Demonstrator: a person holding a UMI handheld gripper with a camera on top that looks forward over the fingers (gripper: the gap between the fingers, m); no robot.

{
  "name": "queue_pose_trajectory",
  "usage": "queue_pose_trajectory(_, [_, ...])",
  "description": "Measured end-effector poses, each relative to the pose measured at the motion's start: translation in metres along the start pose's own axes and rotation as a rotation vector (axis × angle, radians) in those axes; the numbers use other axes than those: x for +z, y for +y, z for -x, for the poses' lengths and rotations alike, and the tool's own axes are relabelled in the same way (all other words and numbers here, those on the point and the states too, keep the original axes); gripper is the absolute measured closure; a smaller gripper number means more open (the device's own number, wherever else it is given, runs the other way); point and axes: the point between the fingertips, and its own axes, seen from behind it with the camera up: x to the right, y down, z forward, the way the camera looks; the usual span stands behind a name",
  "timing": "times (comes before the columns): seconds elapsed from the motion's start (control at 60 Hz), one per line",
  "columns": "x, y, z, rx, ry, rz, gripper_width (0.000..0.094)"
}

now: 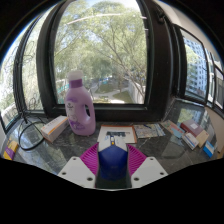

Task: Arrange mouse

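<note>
One purple jug (80,104) stands on the windowside counter (60,150).

A lilac plastic detergent jug (80,104) with a pink cap stands beyond a white mat with red print (117,135), while magenta pads (92,158) line white fingers flanking a dark blue object (113,163)

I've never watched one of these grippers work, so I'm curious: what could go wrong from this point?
The gripper seems to hold a blue object between its fingers; if that grip is loose, it might slip and fall. The desk ahead is crowded: a purple bottle, a tilted carton and papers lie close, so setting anything down could knock them over.
</note>
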Motion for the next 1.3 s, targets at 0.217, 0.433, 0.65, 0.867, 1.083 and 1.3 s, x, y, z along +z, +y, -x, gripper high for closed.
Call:
queue_pose_trajectory(0.217, [0.021, 0.075, -0.034, -0.033, 0.071, 0.118, 0.0542])
queue_pose_trajectory(0.433, [0.014, 0.101, -0.039, 0.031, 0.061, 0.190, 0.0365])
queue_pose_trajectory(0.65, [-0.057, 0.067, -0.041, 0.051, 0.102, 0.116, 0.0076])
queue_pose_trajectory(0.867, [-0.167, 0.041, -0.020, 0.039, 0.111, 0.059, 0.0077])
queue_pose_trajectory(1.083, [-0.255, 0.036, -0.010, 0.000, 0.140, 0.020, 0.0079])
queue_pose_trajectory(1.3, [-0.304, 0.041, 0.000, -0.014, 0.142, 0.004, 0.0081])
